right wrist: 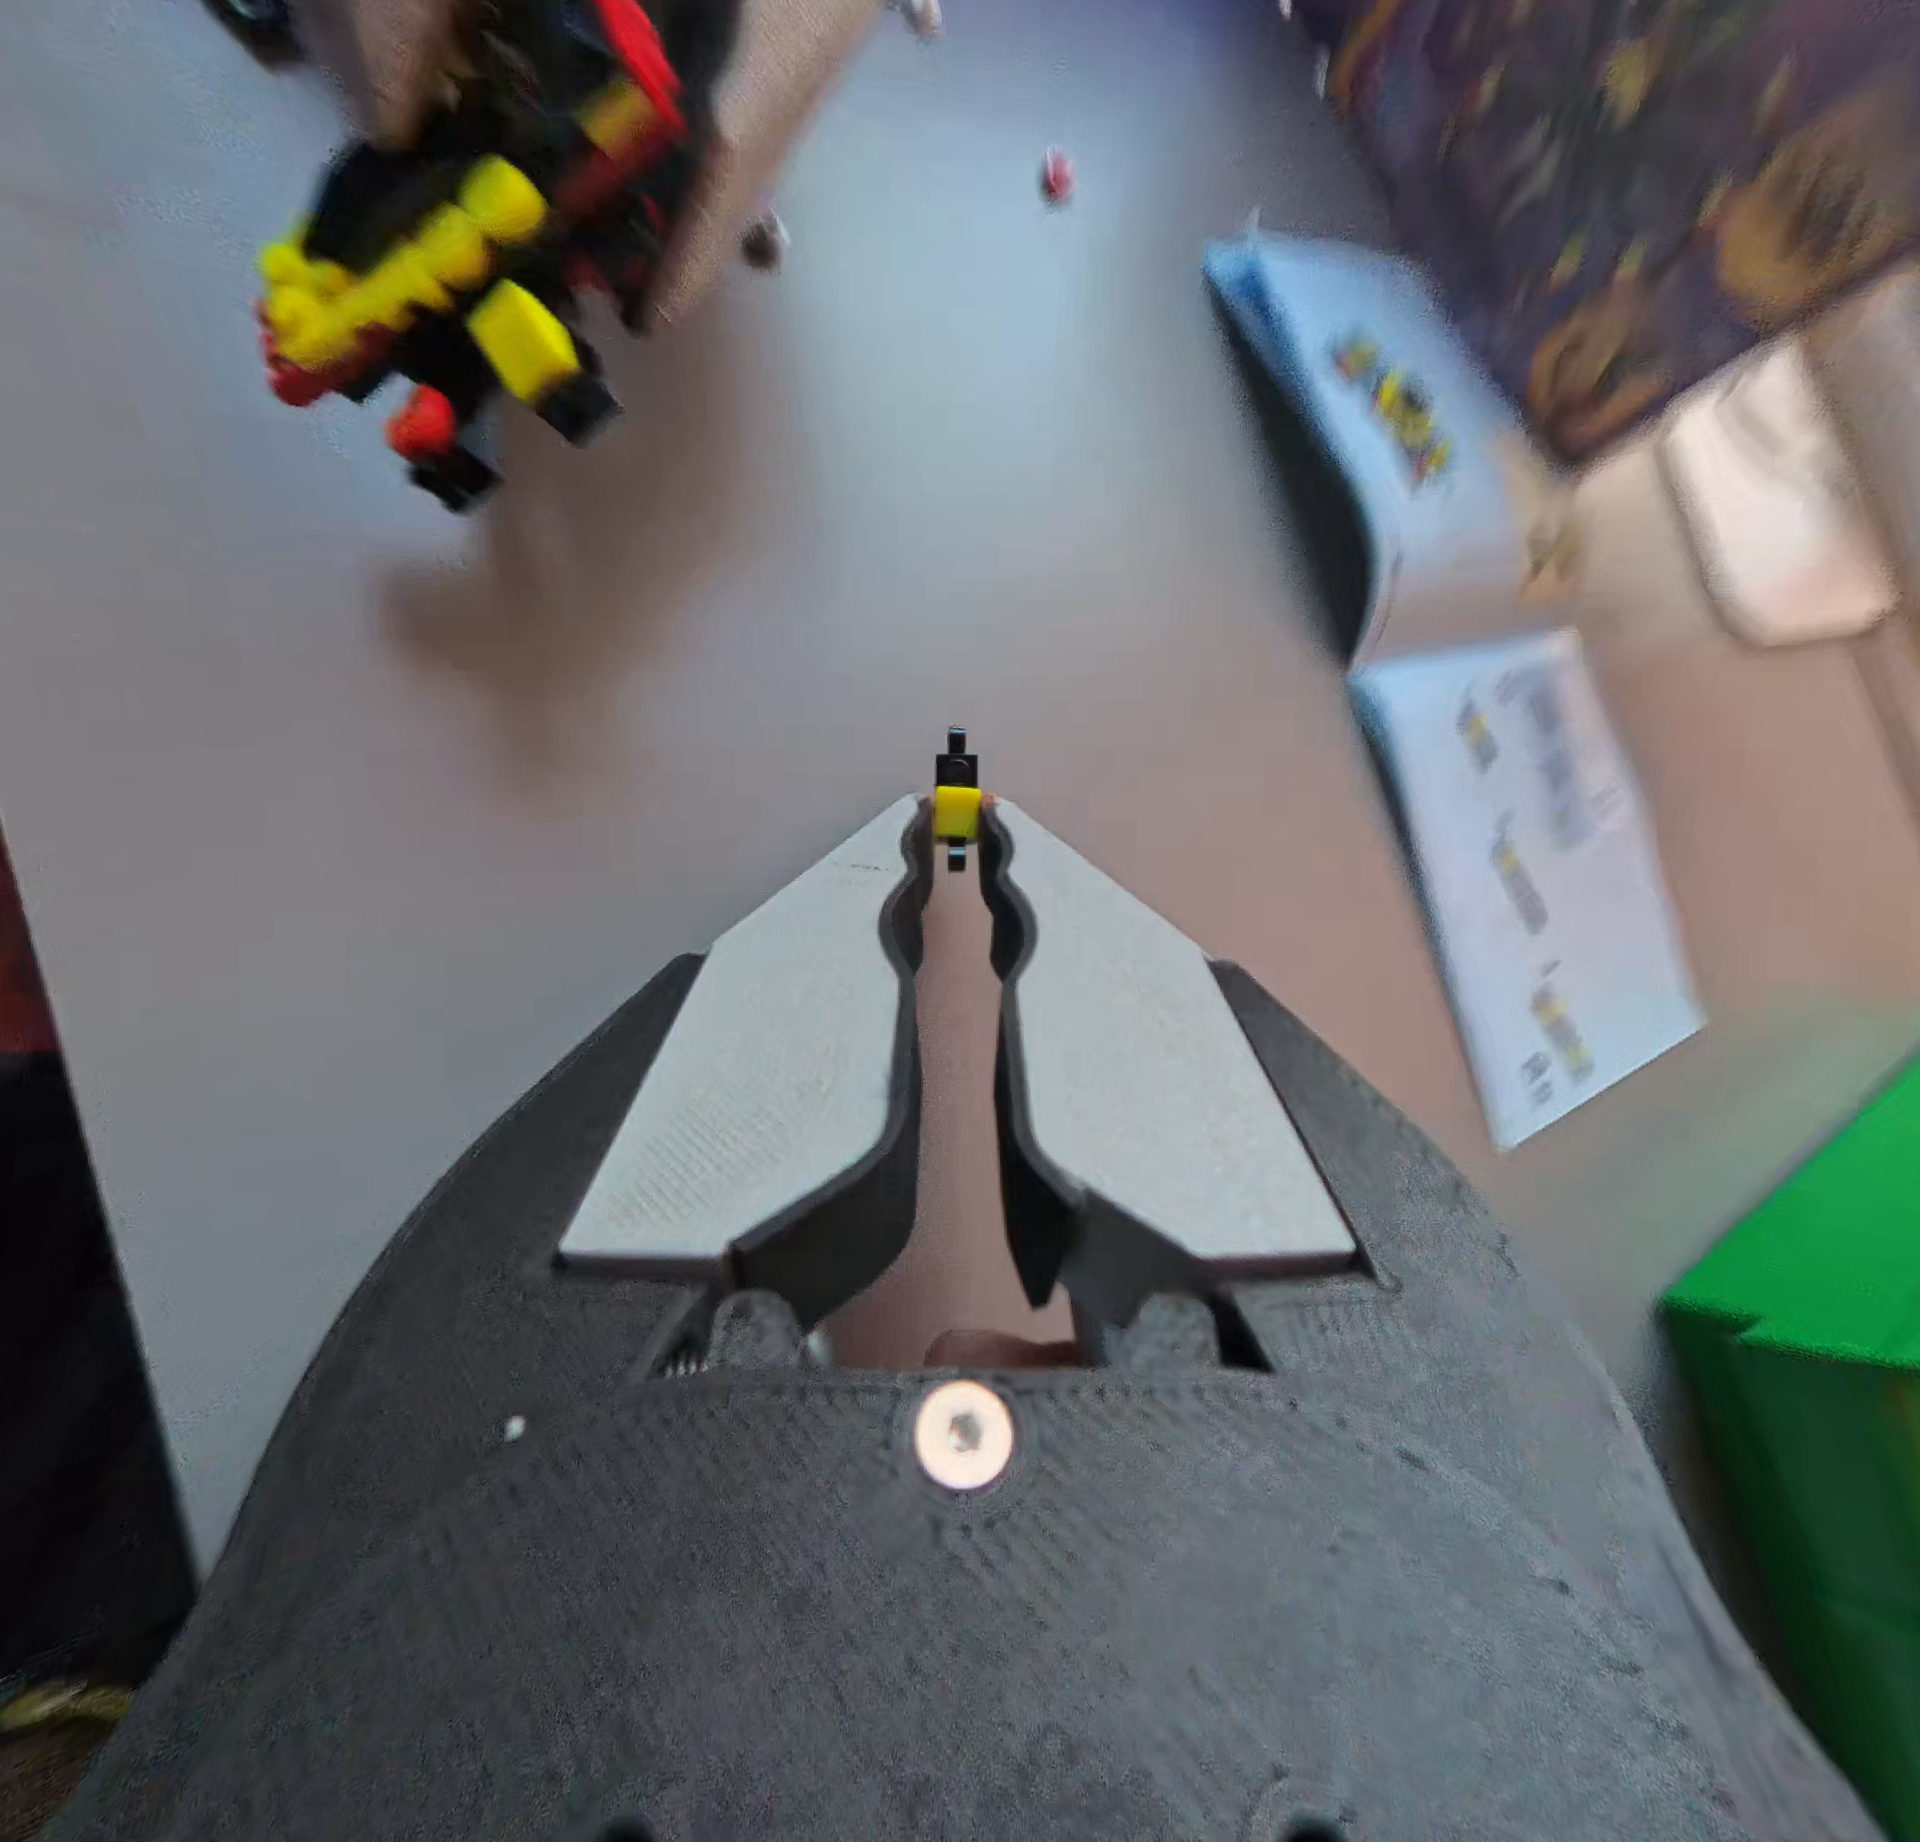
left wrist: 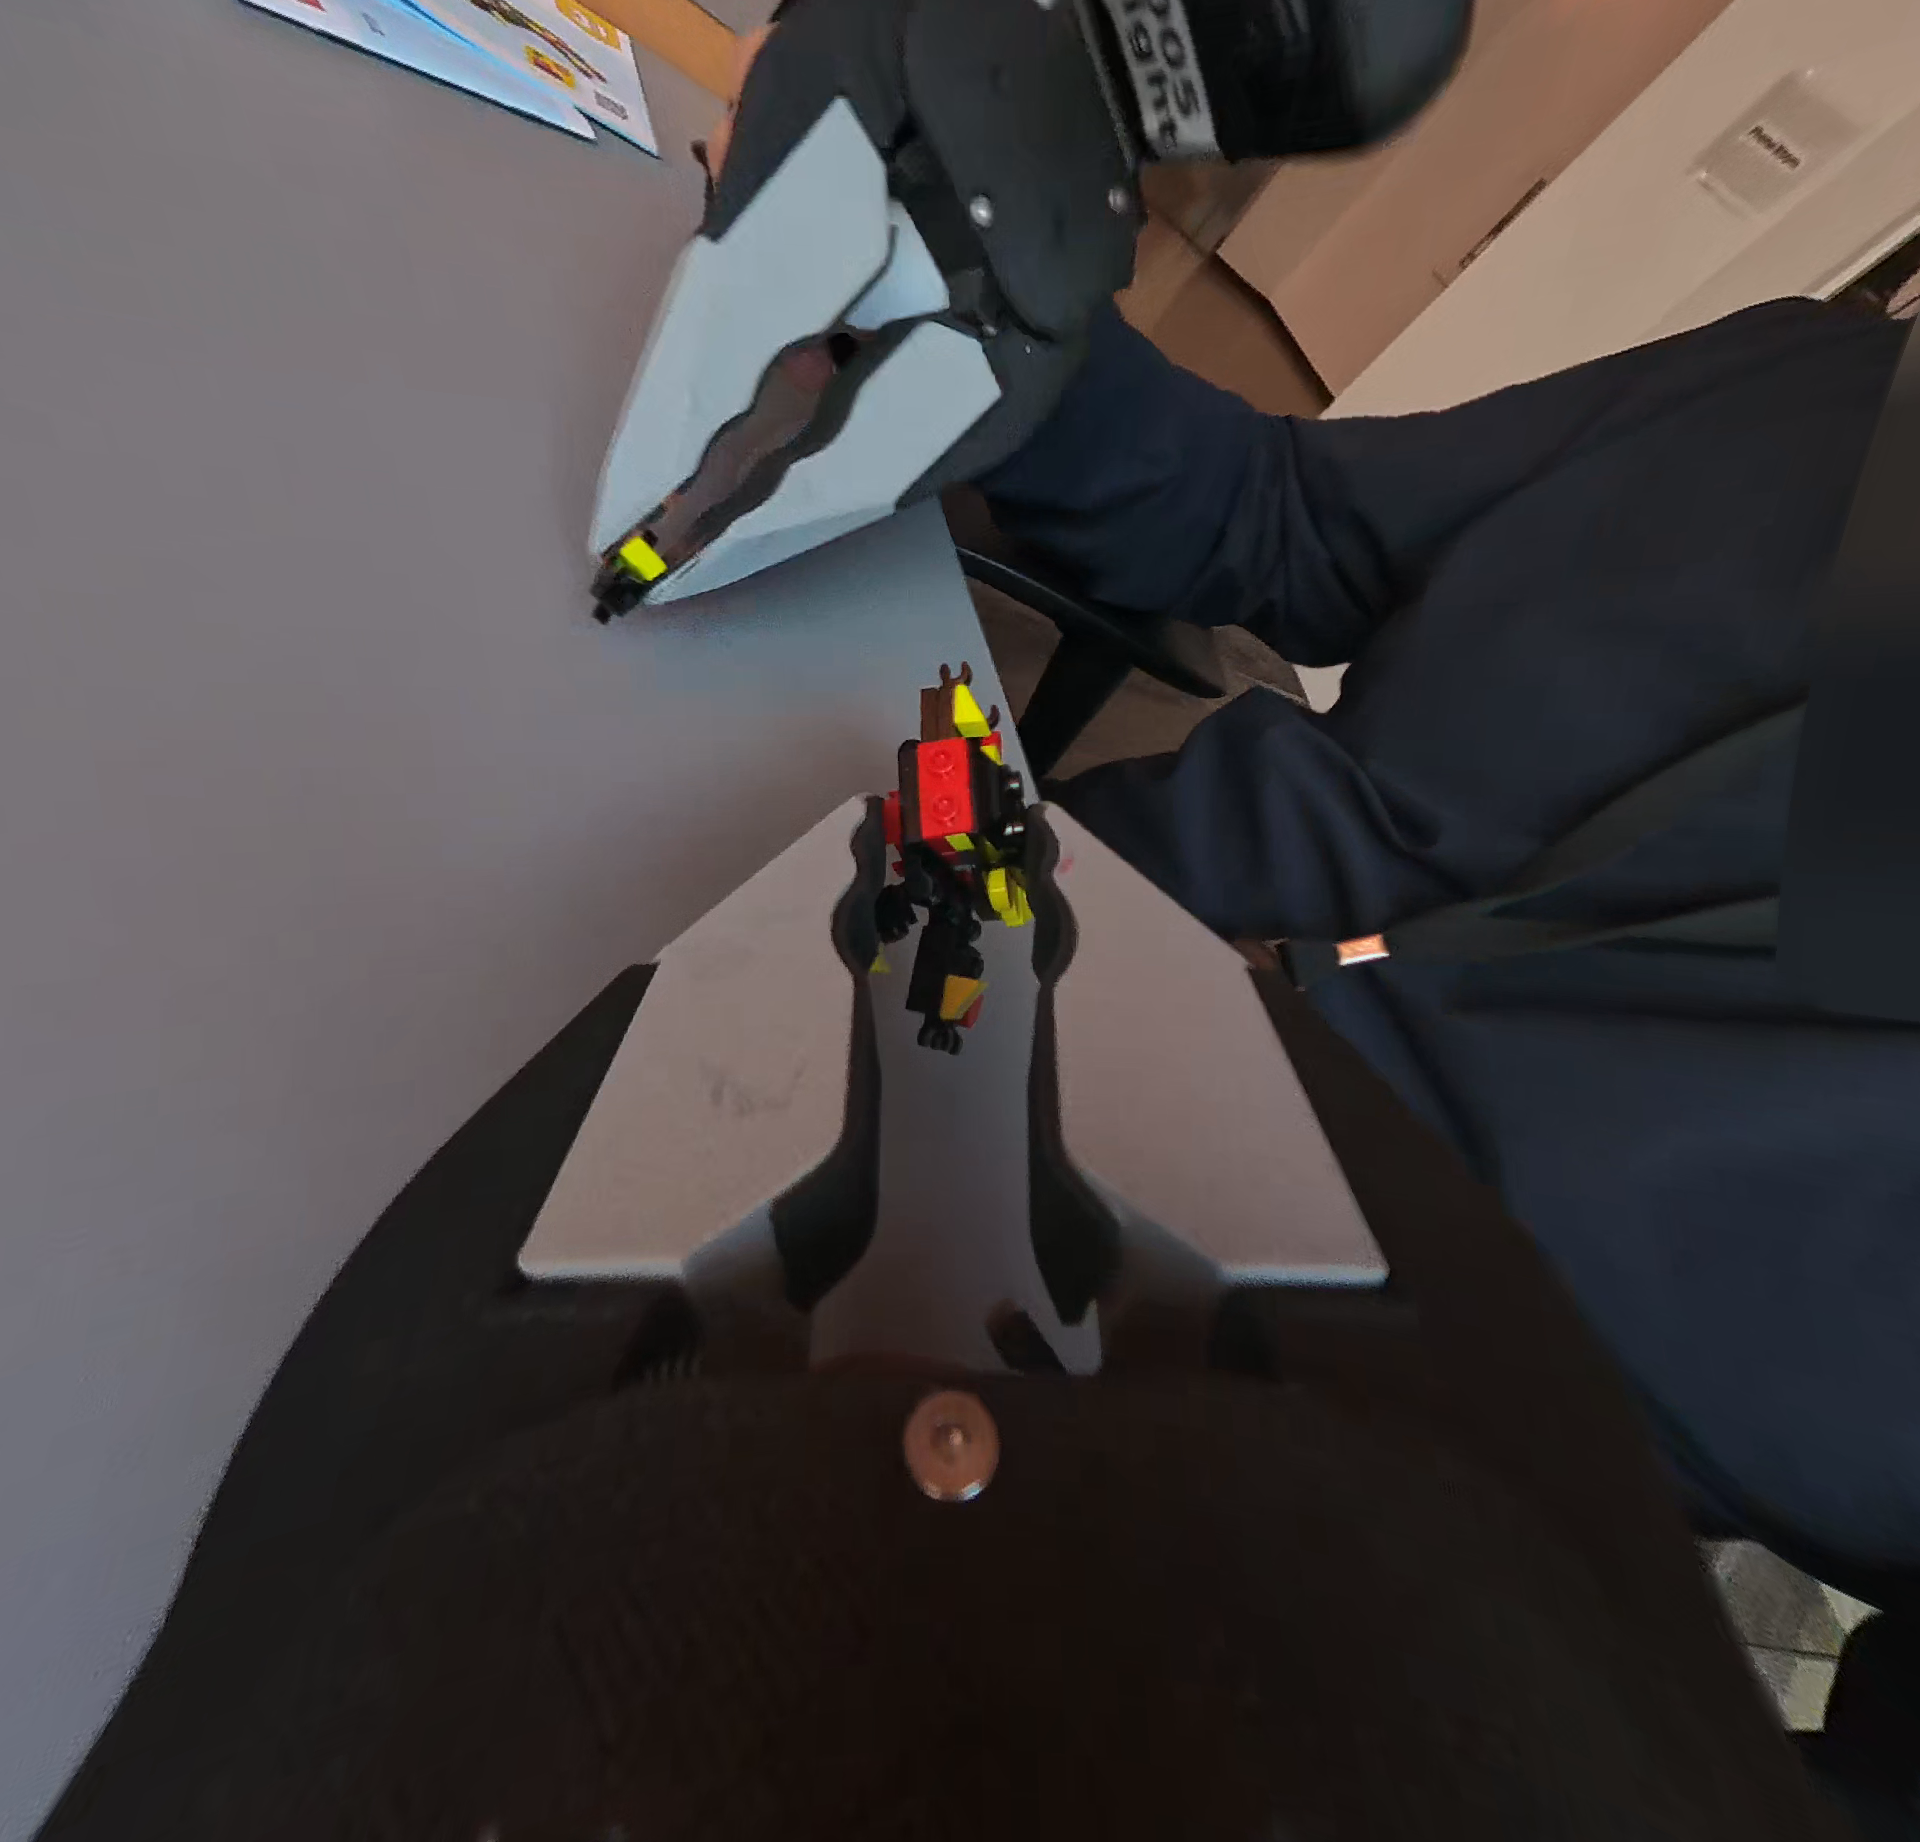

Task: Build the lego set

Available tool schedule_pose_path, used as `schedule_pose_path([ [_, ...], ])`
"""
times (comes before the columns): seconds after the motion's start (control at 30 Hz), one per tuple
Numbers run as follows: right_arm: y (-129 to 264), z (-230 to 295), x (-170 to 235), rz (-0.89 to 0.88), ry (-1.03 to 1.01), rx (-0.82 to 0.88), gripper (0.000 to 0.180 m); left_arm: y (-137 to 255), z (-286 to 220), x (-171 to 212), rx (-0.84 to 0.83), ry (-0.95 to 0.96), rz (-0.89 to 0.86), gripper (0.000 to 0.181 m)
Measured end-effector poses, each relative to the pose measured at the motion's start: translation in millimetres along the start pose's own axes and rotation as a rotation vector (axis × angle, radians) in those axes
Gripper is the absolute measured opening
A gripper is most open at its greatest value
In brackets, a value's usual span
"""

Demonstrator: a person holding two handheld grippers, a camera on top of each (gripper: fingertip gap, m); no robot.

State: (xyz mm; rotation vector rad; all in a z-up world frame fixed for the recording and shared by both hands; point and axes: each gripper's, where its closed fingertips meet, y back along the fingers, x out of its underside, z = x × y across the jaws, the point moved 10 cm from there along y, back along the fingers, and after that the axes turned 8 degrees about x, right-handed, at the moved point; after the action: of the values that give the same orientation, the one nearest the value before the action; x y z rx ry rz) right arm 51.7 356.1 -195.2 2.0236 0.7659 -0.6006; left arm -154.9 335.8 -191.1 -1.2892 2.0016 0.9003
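Left gripper (left wrist: 951, 836) clamped on the partly built lego model (left wrist: 951, 857), red, black and yellow, held at its tips above the grey table (left wrist: 312, 649) edge. Right gripper (right wrist: 956, 805) closed tight on 1 small yellow-and-black piece (right wrist: 956, 805) at its tips. Model sits up and left of the right gripper, apart from the piece. Instruction booklet (right wrist: 1538, 878) lies open to the right gripper's right, green box (right wrist: 1818, 1429) beyond it.

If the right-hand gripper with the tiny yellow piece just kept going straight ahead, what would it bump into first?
Probably the bare table. The right gripper, shut on the small yellow and black piece, points at open tabletop; the lego model sits off to the left. Depth is unclear.
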Motion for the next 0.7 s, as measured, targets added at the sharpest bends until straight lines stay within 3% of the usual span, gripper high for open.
schedule_pose_path([
  [0.03, 3.3, 4.8, -8.7, -0.068, 0.089, 0.035, 0.006, 0.1, -0.8, 0.0, 0.024, 0.003, -0.008, 0.023],
  [0.13, 14.5, 16.6, -32.2, -0.206, 0.306, 0.125, 0.006, 0.9, -2.0, 0.8, 0.087, 0.024, -0.025, 0.023],
  [0.2, 20.3, 21.1, -41.5, -0.225, 0.365, 0.093, 0.006, 1.6, -1.7, 1.2, 0.108, 0.033, -0.031, 0.023],
  [0.7, 24.4, 23.1, -45.9, -0.282, 0.443, -0.019, 0.006, -0.2, 3.9, 0.8, 0.123, 0.093, -0.033, 0.023],
])
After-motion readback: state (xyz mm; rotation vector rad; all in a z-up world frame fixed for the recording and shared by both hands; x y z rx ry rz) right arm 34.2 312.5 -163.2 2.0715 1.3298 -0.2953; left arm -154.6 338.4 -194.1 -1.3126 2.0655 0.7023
